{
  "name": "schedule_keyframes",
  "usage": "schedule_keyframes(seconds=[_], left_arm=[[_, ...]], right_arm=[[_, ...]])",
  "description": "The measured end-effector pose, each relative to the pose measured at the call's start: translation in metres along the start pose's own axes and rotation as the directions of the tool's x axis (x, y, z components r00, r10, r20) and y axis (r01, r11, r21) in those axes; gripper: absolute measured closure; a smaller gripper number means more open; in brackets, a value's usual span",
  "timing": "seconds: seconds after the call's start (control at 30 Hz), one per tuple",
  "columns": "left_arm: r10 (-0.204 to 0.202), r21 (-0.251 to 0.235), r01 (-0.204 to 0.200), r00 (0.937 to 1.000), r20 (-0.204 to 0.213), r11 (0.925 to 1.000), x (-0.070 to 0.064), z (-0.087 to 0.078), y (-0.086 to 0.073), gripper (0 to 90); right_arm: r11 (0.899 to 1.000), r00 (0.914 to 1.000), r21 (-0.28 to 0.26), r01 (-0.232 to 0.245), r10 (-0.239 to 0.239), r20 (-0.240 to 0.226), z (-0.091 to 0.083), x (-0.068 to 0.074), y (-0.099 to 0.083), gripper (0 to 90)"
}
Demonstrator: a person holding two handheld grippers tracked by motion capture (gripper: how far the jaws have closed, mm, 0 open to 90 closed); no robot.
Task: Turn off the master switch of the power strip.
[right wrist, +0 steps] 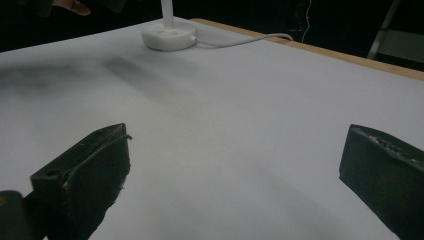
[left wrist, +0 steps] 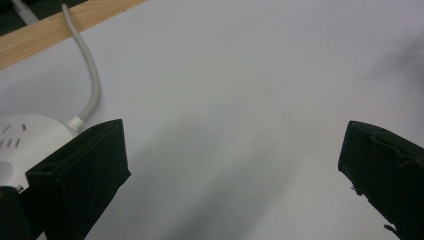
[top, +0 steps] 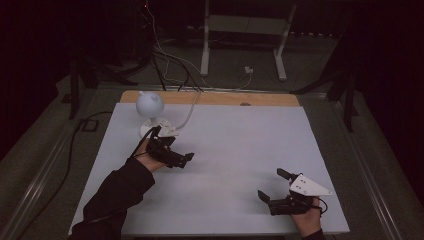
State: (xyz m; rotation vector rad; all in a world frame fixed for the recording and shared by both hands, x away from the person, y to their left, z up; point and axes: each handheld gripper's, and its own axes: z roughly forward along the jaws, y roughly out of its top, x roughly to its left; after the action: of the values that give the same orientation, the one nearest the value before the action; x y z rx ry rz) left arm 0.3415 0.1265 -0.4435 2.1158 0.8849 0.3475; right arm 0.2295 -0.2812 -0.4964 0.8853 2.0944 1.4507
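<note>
- Desk (top: 240,145): covered by a white sheet, with a strip of wood exposed along the far edge.
- Lamp (top: 150,104): white, with a round globe head, standing on a round white base (right wrist: 169,36) at the far left of the desk. The left gripper view shows socket slots on the top of the base.
- Cord (left wrist: 89,75): grey-white, leaves the base and runs across the sheet to the far wooden edge.
- Left hand-held gripper (top: 181,159): held over the left part of the desk, just in front of the lamp base. Its jaws stand wide apart with nothing between them; in its own view only bare sheet lies in the gap.
- Right hand-held gripper (top: 272,185): near the front right of the desk, well apart from the lamp, grey three-cornered plate on top. Jaws wide apart and empty.
- Sleeve (top: 117,195): dark, on the left forearm, entering from the bottom edge.
</note>
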Motion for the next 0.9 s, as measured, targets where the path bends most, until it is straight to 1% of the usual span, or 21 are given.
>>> schedule_keyframes(seconds=[0.2, 0.37, 0.5, 0.57, 0.67, 0.77, 0.83, 0.87, 0.9], left_arm=[[-0.011, -0.016, 0.011, 0.9998, 0.015, 0.9998, 0.002, -0.011, -0.011, 0.3], [-0.003, -0.002, 0.003, 0.9996, 0.028, 1.0, 0.0, -0.016, -0.022, 0.3], [0.022, 0.01, -0.022, 0.9989, 0.041, 0.9997, -0.002, -0.017, -0.032, 0.3], [0.034, 0.016, -0.035, 0.9987, 0.038, 0.9993, -0.002, -0.017, -0.036, 0.3], [0.041, 0.024, -0.042, 0.9982, 0.045, 0.9988, -0.003, -0.018, -0.042, 0.3], [0.054, 0.027, -0.055, 0.998, 0.034, 0.9981, -0.003, -0.018, -0.049, 0.3], [0.051, 0.033, -0.052, 0.9979, 0.04, 0.9981, -0.002, -0.019, -0.054, 0.3], [0.052, 0.03, -0.054, 0.9973, 0.051, 0.9981, -0.002, -0.019, -0.057, 0.3], [0.057, 0.039, -0.059, 0.9969, 0.055, 0.9975, -0.003, -0.019, -0.06, 0.3]], right_arm=[[1.0, 1.0, 0.002, 0.003, -0.003, 0.0, 0.001, 0.0, 0.0, 0.1], [1.0, 1.0, 0.006, 0.003, -0.003, 0.001, 0.001, 0.0, 0.0, 0.1], [1.0, 1.0, 0.006, 0.004, -0.004, 0.001, 0.001, 0.001, 0.0, 0.1], [1.0, 1.0, 0.005, 0.005, -0.006, 0.001, 0.001, 0.001, 0.0, 0.1], [1.0, 1.0, 0.005, 0.003, -0.003, 0.001, 0.001, 0.0, 0.0, 0.1], [1.0, 1.0, 0.005, 0.003, -0.003, 0.002, 0.001, 0.0, 0.0, 0.1], [1.0, 1.0, 0.005, 0.004, -0.004, 0.002, 0.001, 0.001, 0.0, 0.1], [1.0, 1.0, 0.006, 0.006, -0.006, 0.002, 0.001, 0.001, 0.0, 0.1], [1.0, 1.0, 0.005, 0.005, -0.005, 0.002, 0.001, 0.001, 0.0, 0.1]])
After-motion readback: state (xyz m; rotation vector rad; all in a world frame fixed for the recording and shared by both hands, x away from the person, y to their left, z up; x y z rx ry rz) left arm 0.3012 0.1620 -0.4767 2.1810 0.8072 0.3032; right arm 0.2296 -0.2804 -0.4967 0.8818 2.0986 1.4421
